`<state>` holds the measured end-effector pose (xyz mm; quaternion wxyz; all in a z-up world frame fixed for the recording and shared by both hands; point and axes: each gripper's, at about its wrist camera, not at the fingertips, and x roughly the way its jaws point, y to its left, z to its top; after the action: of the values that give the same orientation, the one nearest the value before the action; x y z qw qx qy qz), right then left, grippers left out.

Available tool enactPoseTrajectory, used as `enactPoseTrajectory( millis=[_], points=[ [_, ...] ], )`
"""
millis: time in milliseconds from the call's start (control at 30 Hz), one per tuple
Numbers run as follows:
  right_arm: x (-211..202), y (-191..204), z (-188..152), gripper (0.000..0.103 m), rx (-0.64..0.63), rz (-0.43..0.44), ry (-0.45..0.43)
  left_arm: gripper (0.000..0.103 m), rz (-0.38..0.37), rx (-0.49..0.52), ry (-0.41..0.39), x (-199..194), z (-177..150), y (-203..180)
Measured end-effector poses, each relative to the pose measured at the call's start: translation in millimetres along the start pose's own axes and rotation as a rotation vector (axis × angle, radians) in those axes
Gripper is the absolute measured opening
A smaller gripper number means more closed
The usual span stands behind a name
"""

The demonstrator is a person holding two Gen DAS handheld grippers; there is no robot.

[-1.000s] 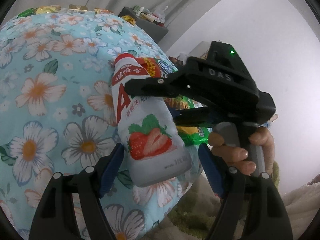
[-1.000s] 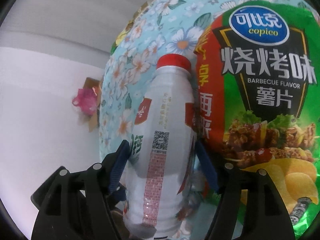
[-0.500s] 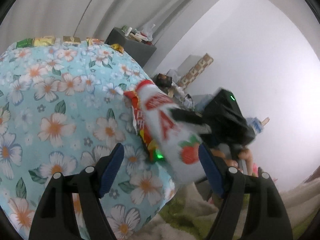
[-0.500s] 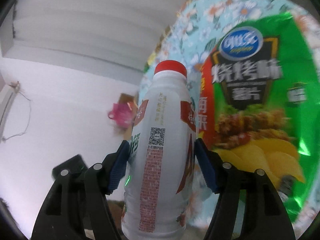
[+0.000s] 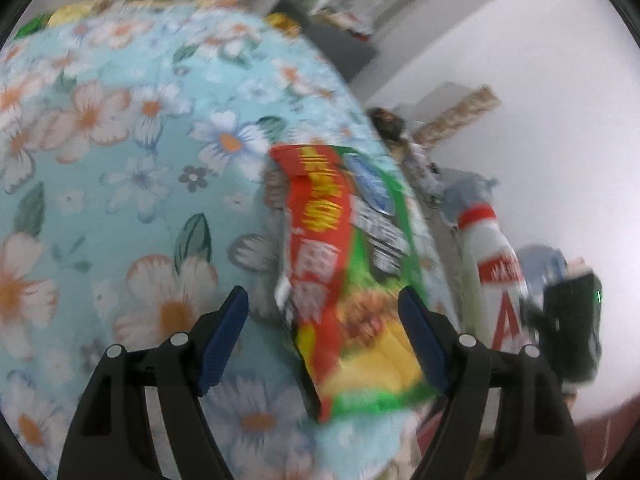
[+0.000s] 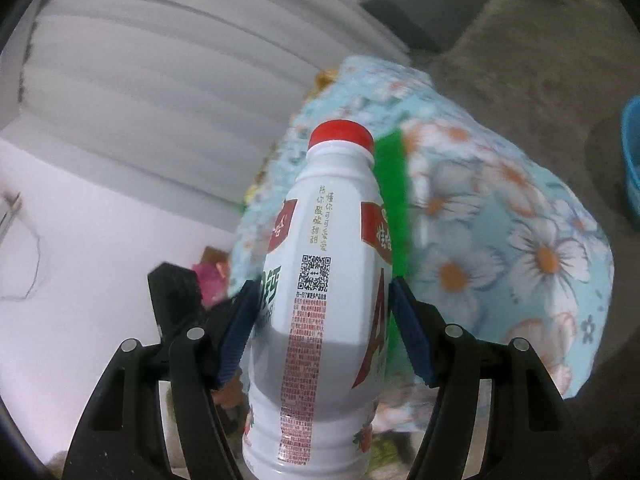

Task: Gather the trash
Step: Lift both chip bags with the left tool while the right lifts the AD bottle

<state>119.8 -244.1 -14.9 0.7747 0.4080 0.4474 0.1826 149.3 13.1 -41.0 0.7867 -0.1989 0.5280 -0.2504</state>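
Observation:
A white yoghurt-drink bottle (image 6: 320,300) with a red cap and a strawberry label sits between the blue pads of my right gripper (image 6: 320,328), which is shut on it and holds it up, clear of the bed. In the left wrist view the same bottle (image 5: 496,268) hangs to the right, beyond the bed's edge, with the right gripper's black body (image 5: 572,332) beside it. A red and green chip bag (image 5: 352,280) lies on the floral cloth (image 5: 120,184). My left gripper (image 5: 322,296) stands open around the bag's near end, its left pad apart from it. Only the bag's green edge (image 6: 394,208) shows behind the bottle.
Several snack wrappers (image 5: 72,12) line the cloth's far edge. A dark cabinet (image 5: 340,48) stands behind the bed, with a cardboard box (image 5: 460,112) by the white wall. A blue basin (image 6: 632,160) sits on the grey floor at the right. The picture is motion-blurred.
The right gripper has carried the bottle out from between the left fingers, up and off to the right of the bed. The left gripper has swung over, so the chip bag now lies between its fingers.

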Motion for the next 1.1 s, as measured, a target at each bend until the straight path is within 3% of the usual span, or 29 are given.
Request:
enactPoseTrajectory(
  millis=[67, 167, 233, 267, 333, 367, 433, 500, 600, 667, 700, 933, 1100],
  points=[
    [6, -14, 2, 0.063, 0.023, -0.003, 0.021, 0.075, -0.004, -0.07, 0.004, 12, 5, 9],
    [16, -30, 1, 0.063, 0.031, -0.061, 0.045, 0.075, -0.054, -0.09, -0.012, 15, 10, 7],
    [15, -35, 0, 0.063, 0.04, -0.035, 0.043, 0.075, -0.185, -0.106, 0.0, 14, 9, 4],
    [15, -36, 1, 0.063, 0.039, -0.03, 0.04, 0.075, -0.351, -0.126, -0.008, 11, 7, 2],
    [12, -38, 1, 0.063, 0.032, -0.029, 0.037, 0.075, -0.487, -0.132, -0.017, 8, 5, -4],
    [12, -39, 1, 0.063, 0.033, -0.023, 0.039, 0.075, -0.478, -0.106, -0.016, 9, 5, -9],
    [9, -43, -2, 0.063, 0.031, -0.017, 0.039, 0.075, -0.337, -0.037, -0.005, 19, 4, -19],
    [9, -44, -2, 0.063, 0.033, -0.012, 0.036, 0.074, -0.258, -0.008, 0.007, 27, 2, -21],
    [11, -45, -1, 0.063, 0.035, -0.008, 0.035, 0.06, -0.144, 0.046, 0.017, 35, -2, -27],
    [11, -46, -1, 0.063, 0.036, -0.006, 0.033, 0.045, -0.031, 0.131, 0.003, 35, -6, -39],
    [12, -45, 0, 0.063, 0.036, -0.006, 0.033, 0.043, 0.0, 0.168, -0.005, 36, -6, -45],
    [5, -41, -1, 0.063, 0.037, -0.028, 0.013, 0.01, 0.054, 0.327, -0.061, 26, -23, -73],
    [-11, -38, -2, 0.063, 0.043, -0.035, -0.019, 0.005, 0.072, 0.396, -0.099, 25, -22, -95]
  ],
)
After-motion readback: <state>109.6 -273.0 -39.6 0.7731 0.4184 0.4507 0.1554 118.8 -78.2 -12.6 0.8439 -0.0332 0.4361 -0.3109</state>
